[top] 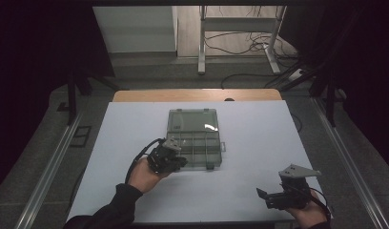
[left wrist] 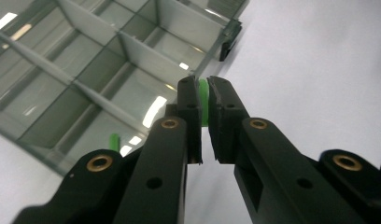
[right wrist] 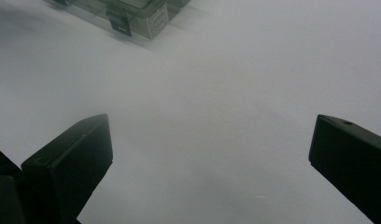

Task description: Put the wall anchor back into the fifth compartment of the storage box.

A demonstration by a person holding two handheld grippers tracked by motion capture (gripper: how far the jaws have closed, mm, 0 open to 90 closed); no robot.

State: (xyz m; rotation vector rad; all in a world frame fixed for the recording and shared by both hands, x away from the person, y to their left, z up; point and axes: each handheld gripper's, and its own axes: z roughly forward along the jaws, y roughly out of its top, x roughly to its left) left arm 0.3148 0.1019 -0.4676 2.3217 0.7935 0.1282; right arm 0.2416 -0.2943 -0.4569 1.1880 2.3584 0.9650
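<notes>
A clear plastic compartment box [top: 195, 138] lies open in the middle of the white table, its lid flat on the far side. My left gripper [top: 176, 160] hovers at the box's near left corner. In the left gripper view its jaws are shut on a small green piece [left wrist: 203, 100], right at the edge of the divided tray [left wrist: 86, 79]. Another bit of green [left wrist: 114, 140] peeks out beside the left jaw. My right gripper [top: 265, 196] rests near the table's front right edge, apart from the box. Its jaws stand wide open over bare table [right wrist: 212, 140].
The box's front latches [right wrist: 119, 22] face the near side of the table. White table surface [top: 259, 138] lies to the right of the box and between the two grippers. A wooden strip [top: 197, 95] runs along the table's far edge, and desk legs with cables stand beyond.
</notes>
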